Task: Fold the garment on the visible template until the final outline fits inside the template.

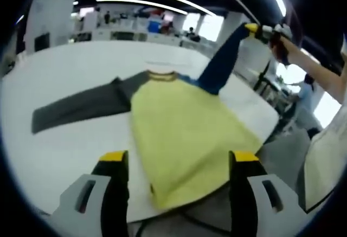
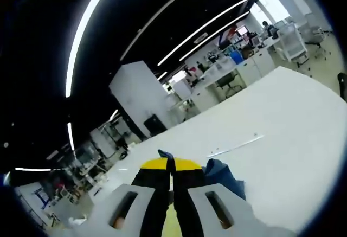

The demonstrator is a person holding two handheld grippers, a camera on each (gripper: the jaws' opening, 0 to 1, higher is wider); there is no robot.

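Observation:
A garment lies on the white table point(image 1: 65, 69): yellow body point(image 1: 184, 128), grey sleeve point(image 1: 81, 107) spread to the left, and blue sleeve point(image 1: 222, 61). The blue sleeve is pulled up off the table by my right gripper point(image 1: 259, 29), which is shut on its cuff at the upper right. In the right gripper view that gripper point(image 2: 169, 167) has its jaws closed, with blue cloth point(image 2: 225, 180) pinched and hanging beside them. My left gripper point(image 1: 179, 158) hangs open low in its view, near the yellow hem, which droops over the table's near edge. Its jaws stand wide apart, holding nothing.
A person's arm point(image 1: 320, 69) holds the right gripper. A thin pale strip point(image 2: 236, 146) lies on the table point(image 2: 282, 123). Desks and shelves point(image 1: 141, 31) stand behind the table's far edge. Floor point(image 1: 282, 150) shows past the right edge.

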